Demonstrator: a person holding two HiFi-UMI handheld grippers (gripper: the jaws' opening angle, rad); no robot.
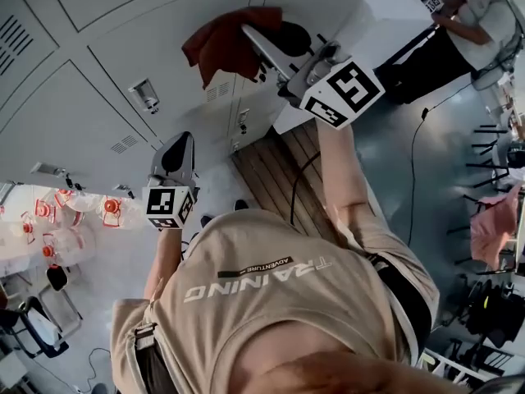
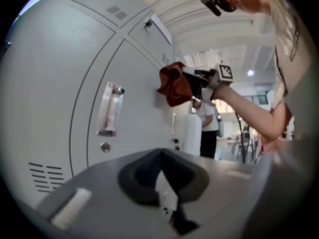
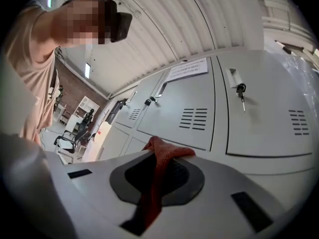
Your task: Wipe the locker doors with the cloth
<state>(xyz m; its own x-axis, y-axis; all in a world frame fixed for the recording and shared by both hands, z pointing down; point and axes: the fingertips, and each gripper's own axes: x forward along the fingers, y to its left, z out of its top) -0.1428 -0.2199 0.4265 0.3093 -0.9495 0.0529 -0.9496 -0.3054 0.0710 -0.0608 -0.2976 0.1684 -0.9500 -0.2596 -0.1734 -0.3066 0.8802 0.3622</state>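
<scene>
A red cloth (image 1: 223, 43) hangs against the grey locker doors (image 1: 107, 80), bunched at the tip of my right gripper (image 1: 253, 38), which is shut on it. In the right gripper view the cloth (image 3: 158, 156) runs between the jaws of the right gripper (image 3: 165, 158), close to a vented door (image 3: 192, 108). My left gripper (image 1: 180, 142) is lower down and to the left, close to the lockers, shut with nothing in it. In the left gripper view the closed left gripper (image 2: 160, 156) points along a door with a handle (image 2: 109, 108). Further along that door, the right gripper (image 2: 200, 78) holds the cloth (image 2: 174, 83).
A slatted wooden platform (image 1: 279, 167) lies at the foot of the lockers. Another person (image 1: 463, 23) stands at the top right by a white surface. Clear containers with red lids (image 1: 66, 212) sit at the left. A key (image 3: 240, 90) hangs in a locker door.
</scene>
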